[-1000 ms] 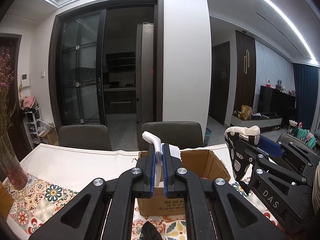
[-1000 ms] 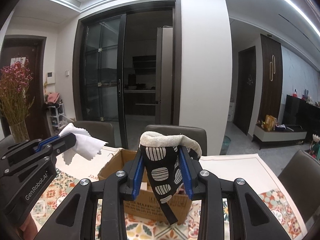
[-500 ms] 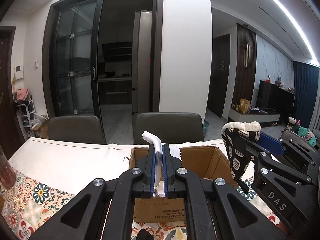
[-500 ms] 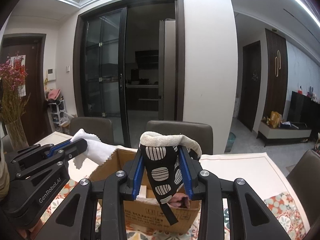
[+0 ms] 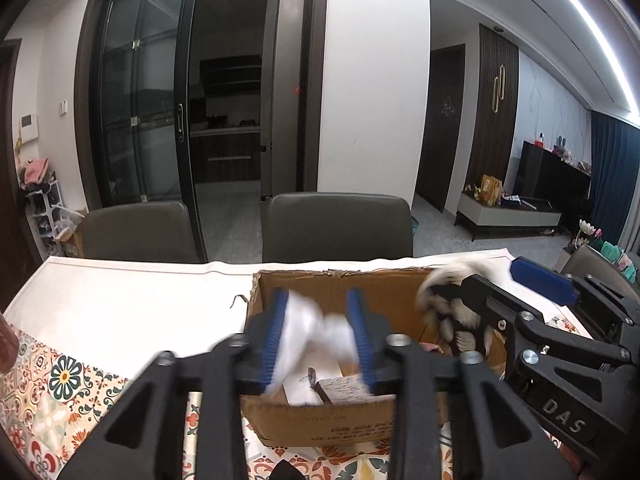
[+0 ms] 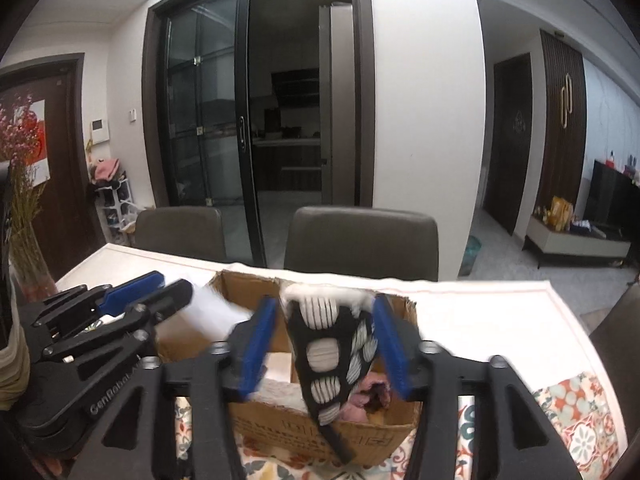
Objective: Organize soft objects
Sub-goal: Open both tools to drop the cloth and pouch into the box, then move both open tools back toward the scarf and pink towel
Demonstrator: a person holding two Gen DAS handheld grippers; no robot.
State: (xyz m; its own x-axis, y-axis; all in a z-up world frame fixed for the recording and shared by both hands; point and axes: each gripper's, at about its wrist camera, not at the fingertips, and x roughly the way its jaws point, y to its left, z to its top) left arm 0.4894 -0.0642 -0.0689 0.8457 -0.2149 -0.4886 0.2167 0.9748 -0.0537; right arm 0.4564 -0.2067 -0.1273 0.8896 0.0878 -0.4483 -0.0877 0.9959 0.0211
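White cloth (image 5: 316, 332) and spotted mitt (image 6: 332, 344) hang loose between parted, just-opened jaws above the box (image 5: 320, 424).

The open top of the cardboard box (image 5: 256, 304) is occupied by both claws side by side, the right claw (image 5: 472, 292) just beside the left claw (image 5: 320, 336). The box interior is partly filled by soft items. Bare tabletop (image 5: 120, 300) is left free beside the box. Two chairs (image 5: 338, 224) stand behind the far edge.
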